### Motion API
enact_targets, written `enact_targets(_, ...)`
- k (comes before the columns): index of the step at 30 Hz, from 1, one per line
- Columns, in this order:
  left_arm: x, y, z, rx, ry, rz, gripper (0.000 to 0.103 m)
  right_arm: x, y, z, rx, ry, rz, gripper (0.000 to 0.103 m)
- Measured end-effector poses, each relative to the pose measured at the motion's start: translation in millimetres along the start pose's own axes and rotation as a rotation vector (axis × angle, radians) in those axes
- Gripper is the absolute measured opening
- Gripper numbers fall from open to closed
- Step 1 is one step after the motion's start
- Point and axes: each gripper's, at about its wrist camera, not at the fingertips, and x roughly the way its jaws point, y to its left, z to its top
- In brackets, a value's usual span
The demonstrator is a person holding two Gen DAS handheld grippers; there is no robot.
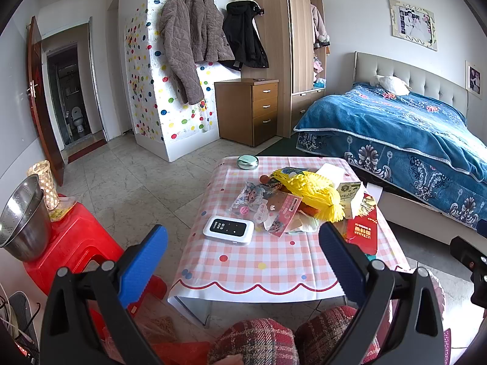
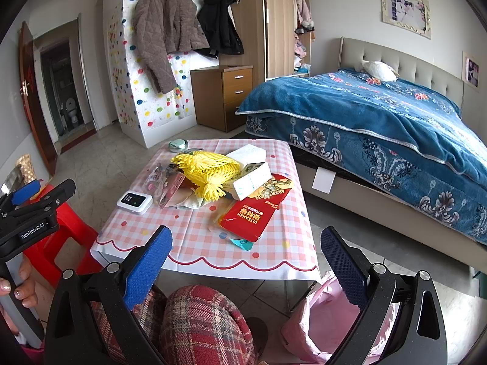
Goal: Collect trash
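Two grippers are raised short of the low table with the pink checked cloth (image 2: pixel 194 243), neither touching anything. Left gripper (image 1: pixel 243 252): jaws spread wide, nothing between them. Right gripper (image 2: pixel 246 252): jaws likewise wide and empty.

Trash lies heaped on the far half of the table: a yellow foam fruit net (image 2: pixel 210 173), a red printed cardboard packet (image 2: pixel 252 216), a white and gold carton (image 2: pixel 252 179), and clear printed plastic wrappers (image 1: pixel 268 206). A white pocket device with a dark screen (image 1: pixel 226 229) lies just beside the heap and appears not to be trash. A pink plastic bag (image 2: pixel 313 319) sits on the floor below the right gripper.

Assessment: collection has not begun; this is the approach step. The next move calls for lowering one gripper onto a piece at the heap's edge, probably the red packet, closing on it, and carrying it to the bag.
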Motion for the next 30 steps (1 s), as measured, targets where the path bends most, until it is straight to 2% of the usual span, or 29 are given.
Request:
enact_targets(14, 6.4, -2.6, -1.0, 0.002, 0.023, -0.001, 0.096, 5.5, 3.2, -1.2, -0.006, 0.011, 0.002, 0.097)
enact_targets(18, 20.6, -3.2, -4.6, 0.003, 0.050, -0.003, 0.096, 15.0, 10.9, -3.7, -0.088, -0.030, 0.015, 0.097)
enact_targets(26, 52.7, 8.5, -8.6, -0.022, 0.063, 0.029, 0.096, 55.2, 15.2, 11.5, -0.096, -0.080, 0.112, 0.097)
enact_targets(28, 64.6, 12.6, -8.2, -0.015, 0.072, 0.057, 0.096, 68.5, 20.2, 16.7, -0.114, -0.052, 0.126, 0.097)
enact_targets(30, 74.3, 17.5, -7.1, -0.028, 0.091, 0.052, 0.096, 83.0, 26.4, 22.4, -0.129, -0.021, 0.154, 0.097)
